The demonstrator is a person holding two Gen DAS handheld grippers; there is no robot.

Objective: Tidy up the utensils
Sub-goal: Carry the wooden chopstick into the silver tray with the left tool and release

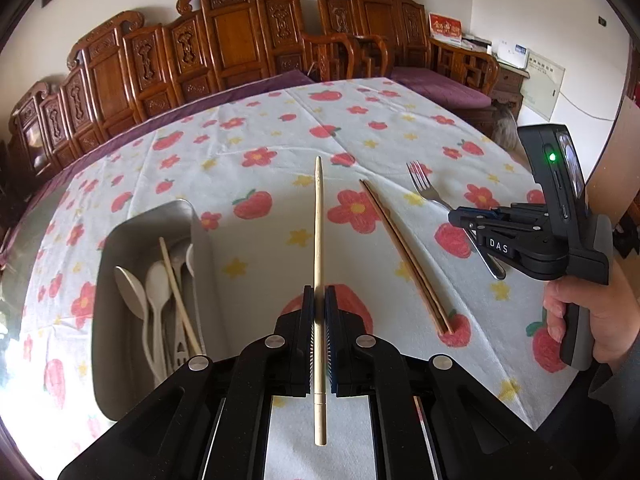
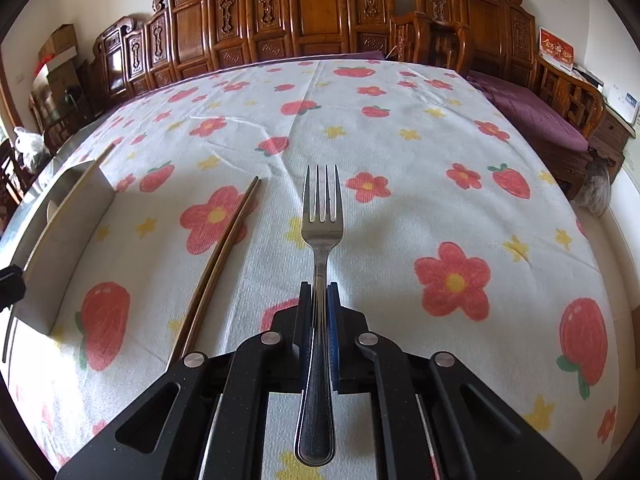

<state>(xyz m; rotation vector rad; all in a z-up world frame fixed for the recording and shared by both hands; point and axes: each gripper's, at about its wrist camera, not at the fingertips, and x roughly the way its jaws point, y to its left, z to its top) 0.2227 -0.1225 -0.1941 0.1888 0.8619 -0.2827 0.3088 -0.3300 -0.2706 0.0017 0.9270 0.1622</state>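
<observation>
My left gripper (image 1: 319, 300) is shut on a pale wooden chopstick (image 1: 318, 220) that points away, held above the table beside the metal tray (image 1: 120, 240). The tray holds white spoons (image 1: 156, 284) and another pale chopstick (image 1: 180, 300). A dark brown pair of chopsticks (image 1: 404, 256) lies on the cloth to the right; it also shows in the right wrist view (image 2: 224, 256). My right gripper (image 2: 319, 300) is shut on a steel fork (image 2: 322, 216), tines pointing away. In the left wrist view the right gripper (image 1: 456, 216) holds the fork (image 1: 424, 188) low over the cloth.
The table carries a white cloth with red flowers and strawberries (image 2: 440, 160). The tray's wall (image 2: 68, 236) stands at the left in the right wrist view. Carved wooden chairs (image 1: 224, 40) line the far side. A purple-cushioned bench (image 2: 532, 116) is at the right.
</observation>
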